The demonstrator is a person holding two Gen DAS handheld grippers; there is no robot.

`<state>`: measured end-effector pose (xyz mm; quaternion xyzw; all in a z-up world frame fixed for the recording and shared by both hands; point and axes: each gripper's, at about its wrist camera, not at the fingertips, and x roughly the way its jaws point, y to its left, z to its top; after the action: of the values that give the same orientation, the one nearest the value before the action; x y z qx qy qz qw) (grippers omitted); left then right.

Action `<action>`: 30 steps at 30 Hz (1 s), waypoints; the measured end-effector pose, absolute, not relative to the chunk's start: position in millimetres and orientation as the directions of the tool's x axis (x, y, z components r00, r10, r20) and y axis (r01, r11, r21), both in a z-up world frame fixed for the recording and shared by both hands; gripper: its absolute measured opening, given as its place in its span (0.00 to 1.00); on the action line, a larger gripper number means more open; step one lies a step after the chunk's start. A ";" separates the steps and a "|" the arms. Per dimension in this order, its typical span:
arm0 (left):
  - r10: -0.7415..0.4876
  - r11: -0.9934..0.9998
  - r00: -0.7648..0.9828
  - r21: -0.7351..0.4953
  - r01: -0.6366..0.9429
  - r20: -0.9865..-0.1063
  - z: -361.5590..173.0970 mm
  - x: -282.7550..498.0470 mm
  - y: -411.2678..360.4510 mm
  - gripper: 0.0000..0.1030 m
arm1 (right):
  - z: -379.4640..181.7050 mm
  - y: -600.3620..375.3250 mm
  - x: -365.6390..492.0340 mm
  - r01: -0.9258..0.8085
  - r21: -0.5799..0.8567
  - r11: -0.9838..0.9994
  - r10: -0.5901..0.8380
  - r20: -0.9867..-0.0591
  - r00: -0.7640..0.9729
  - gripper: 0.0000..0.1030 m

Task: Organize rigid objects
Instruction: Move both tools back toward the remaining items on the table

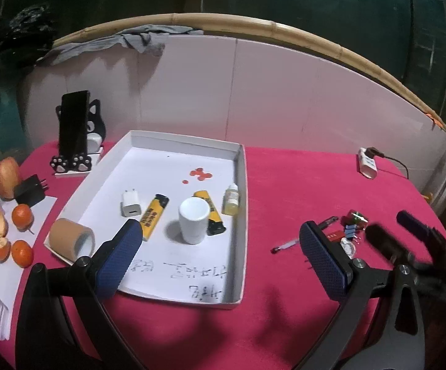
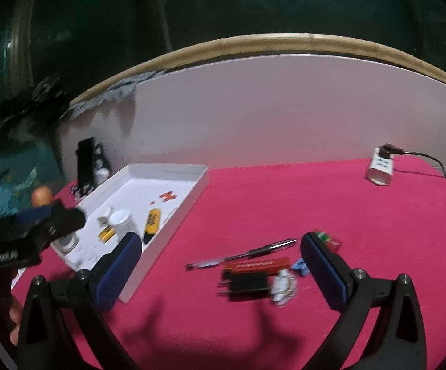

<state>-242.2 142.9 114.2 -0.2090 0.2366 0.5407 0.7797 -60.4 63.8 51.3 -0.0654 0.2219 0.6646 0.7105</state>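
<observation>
Right gripper point(image 2: 220, 246) is hovering wide open, empty, over the loose pile on the pink cloth: black plug adapter point(image 2: 247, 283) lying dead ahead between its fingers, long axis crosswise. Left gripper point(image 1: 220, 237) is also gaping empty, facing the shallow white cardboard tray point(image 1: 241, 203).

White tray point(image 1: 241, 215) holding lighters point(image 1: 153, 215), upright cup point(image 1: 193, 220), charger point(image 1: 130, 203)

Matt red cloth point(image 1: 284, 185); white tray point(image 1: 241, 185), seemingly cardboard; glossy plastic cup point(image 1: 193, 220).
</observation>
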 end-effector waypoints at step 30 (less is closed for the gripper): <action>0.545 0.550 0.423 -0.072 -0.832 -0.724 52.4 -174.9 130.1 1.00 | -25.1 78.9 -21.4 -0.992 0.090 0.090 0.698 -0.716 -0.002 0.59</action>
<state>-174.9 130.1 52.4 -0.2164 0.3322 0.4222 0.8152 -21.4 78.9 -25.1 -0.2328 0.3159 0.6332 0.6671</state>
